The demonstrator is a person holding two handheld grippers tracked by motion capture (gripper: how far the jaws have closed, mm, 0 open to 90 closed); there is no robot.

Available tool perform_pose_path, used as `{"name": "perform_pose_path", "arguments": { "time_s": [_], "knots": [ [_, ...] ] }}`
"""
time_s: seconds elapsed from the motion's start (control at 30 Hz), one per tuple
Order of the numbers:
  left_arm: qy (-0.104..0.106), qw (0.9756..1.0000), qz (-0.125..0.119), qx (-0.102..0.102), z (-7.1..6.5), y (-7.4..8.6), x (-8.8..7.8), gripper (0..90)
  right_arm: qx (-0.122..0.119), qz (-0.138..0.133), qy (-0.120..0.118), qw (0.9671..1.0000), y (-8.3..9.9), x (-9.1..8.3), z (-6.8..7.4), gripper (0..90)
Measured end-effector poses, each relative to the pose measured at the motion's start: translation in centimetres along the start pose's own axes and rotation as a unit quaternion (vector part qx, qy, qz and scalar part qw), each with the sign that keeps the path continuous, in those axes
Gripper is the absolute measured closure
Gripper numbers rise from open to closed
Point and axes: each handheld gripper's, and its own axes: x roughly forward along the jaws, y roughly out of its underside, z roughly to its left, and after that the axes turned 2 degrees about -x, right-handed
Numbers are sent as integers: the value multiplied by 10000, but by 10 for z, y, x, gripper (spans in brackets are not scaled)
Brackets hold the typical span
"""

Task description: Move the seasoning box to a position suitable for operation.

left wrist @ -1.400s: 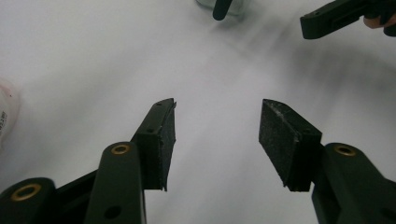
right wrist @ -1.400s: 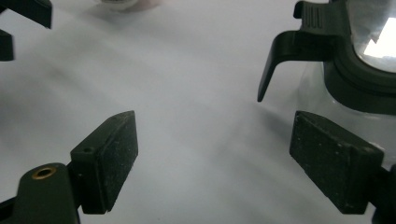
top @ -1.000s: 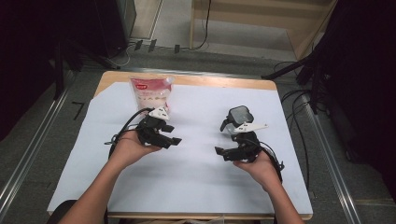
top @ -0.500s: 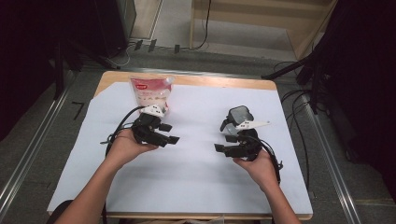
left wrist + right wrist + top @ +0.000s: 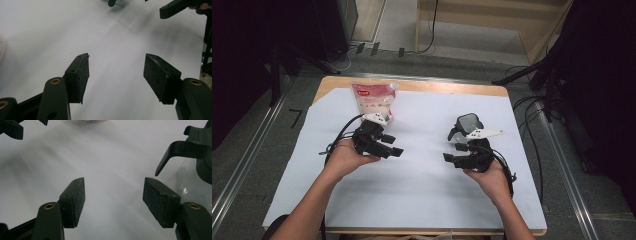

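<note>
My left gripper [image 5: 393, 145] lies in a hand at the left of the white sheet, its jaws pointing right. In its own view the left gripper [image 5: 116, 63] is open over bare sheet, and the jaws have just widened a little. My right gripper [image 5: 451, 152] faces it from the right. In its own view the right gripper [image 5: 113, 186] is open with nothing between the pads; its jaws have just been closing. A clear jar with a black lever lid [image 5: 467, 123] stands just behind the right gripper, and it also appears as the jar [image 5: 193, 178].
A clear bag with a red label [image 5: 374, 99] stands at the back left of the white sheet [image 5: 422, 200], behind the left hand. The sheet covers a wooden table [image 5: 447, 87]. Cables trail from both grippers. Dark stands and floor rails flank the table.
</note>
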Motion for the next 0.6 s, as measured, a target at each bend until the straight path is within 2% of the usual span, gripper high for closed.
{"name": "perform_pose_path", "arguments": {
  "time_s": [0.23,0.4,0.5,0.6],
  "knots": [
    [-18,10000,-54,18,1,0,-1,371,-113,-19,91,9999,0,-6,-4,350],
    [106,9998,-175,-82,2,1,-3,362,-97,-79,140,9998,1,-13,-8,350],
    [89,9998,-150,-77,2,1,-5,364,-90,-105,161,9998,1,-17,-9,350],
    [3,9999,-140,-60,2,2,-6,364,-137,-222,336,9991,2,-27,-14,349]
  ]
}}
